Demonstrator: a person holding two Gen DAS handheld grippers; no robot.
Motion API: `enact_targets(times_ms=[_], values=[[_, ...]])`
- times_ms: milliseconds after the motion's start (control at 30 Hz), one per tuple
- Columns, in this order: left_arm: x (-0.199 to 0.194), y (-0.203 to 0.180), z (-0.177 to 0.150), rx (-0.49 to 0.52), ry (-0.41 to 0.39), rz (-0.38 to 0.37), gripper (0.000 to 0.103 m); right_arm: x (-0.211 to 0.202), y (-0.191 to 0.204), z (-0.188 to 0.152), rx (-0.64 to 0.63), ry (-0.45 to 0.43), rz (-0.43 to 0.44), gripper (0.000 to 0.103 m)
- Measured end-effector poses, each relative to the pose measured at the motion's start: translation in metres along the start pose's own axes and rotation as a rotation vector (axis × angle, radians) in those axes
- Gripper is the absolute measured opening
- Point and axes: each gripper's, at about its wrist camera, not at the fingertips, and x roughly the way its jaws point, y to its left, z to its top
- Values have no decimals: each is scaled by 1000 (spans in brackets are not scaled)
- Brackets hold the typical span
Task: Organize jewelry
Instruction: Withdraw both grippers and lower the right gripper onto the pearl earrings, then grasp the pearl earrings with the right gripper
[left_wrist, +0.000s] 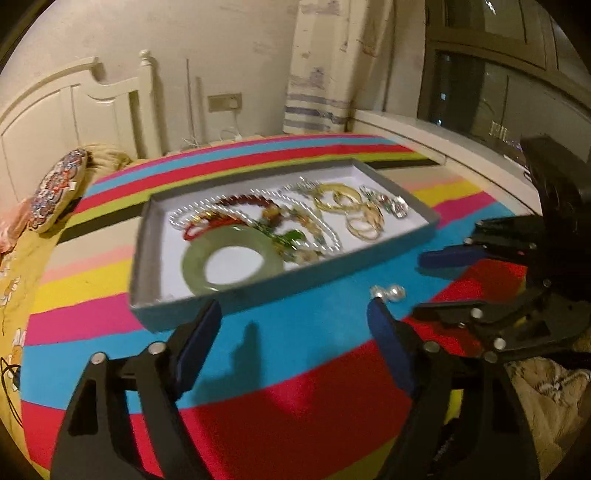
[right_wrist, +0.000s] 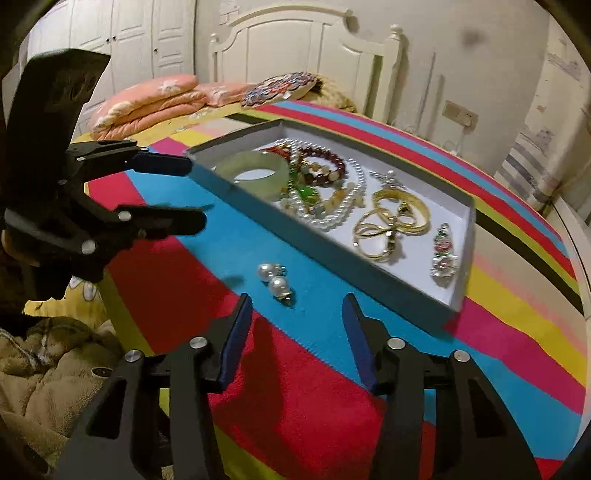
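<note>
A grey tray with a white floor lies on the striped blanket. In it are a green jade bangle, a pearl necklace, dark red beads, gold bangles and a small brooch. Two pearl earrings lie on the blanket outside the tray. My left gripper is open and empty before the tray's near wall. My right gripper is open and empty just short of the earrings.
The striped blanket covers the bed. Pink pillows and a patterned cushion lie by the white headboard. A brown quilted coat lies at the bed's edge. A window is on the right.
</note>
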Motion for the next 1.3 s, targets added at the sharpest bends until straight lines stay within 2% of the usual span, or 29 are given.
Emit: enact_targets(times_ms=[67,167,233,300,400,467,567,667,700,733,767,1000,1300], values=[[9,-6,-1,17,34,-15,63,5,4,2,-22,12,-1,40],[19,-16,-2,45,63,-8,63,9,5,4,-32,11,10,36],[21,-21,-5,54,72,-27,63,11,3,5,-24,7,39,21],[22,-26,-6,63,75,-44,63,11,2,4,-22,-1,60,14],[25,-34,-4,81,78,-67,62,6,-2,0,-2,-13,67,14],[31,-42,-1,107,90,-76,52,-2,-9,-4,26,-30,50,14],[40,-53,5,142,94,-67,44,-15,-22,-8,75,-54,29,14],[49,-56,13,133,97,-65,40,-22,-31,-12,105,-64,14,14],[51,-57,14,135,94,-64,36,-23,-32,-12,108,-67,14,14],[52,-59,15,138,92,-65,22,-24,-31,-12,109,-69,15,14],[52,-61,16,148,96,-58,18,-24,-31,-12,108,-70,18,14],[49,-66,13,177,88,-34,15,-28,-30,-10,118,-96,4,14],[35,-69,30,204,31,-9,15,-30,-46,6,158,-132,-43,14]])
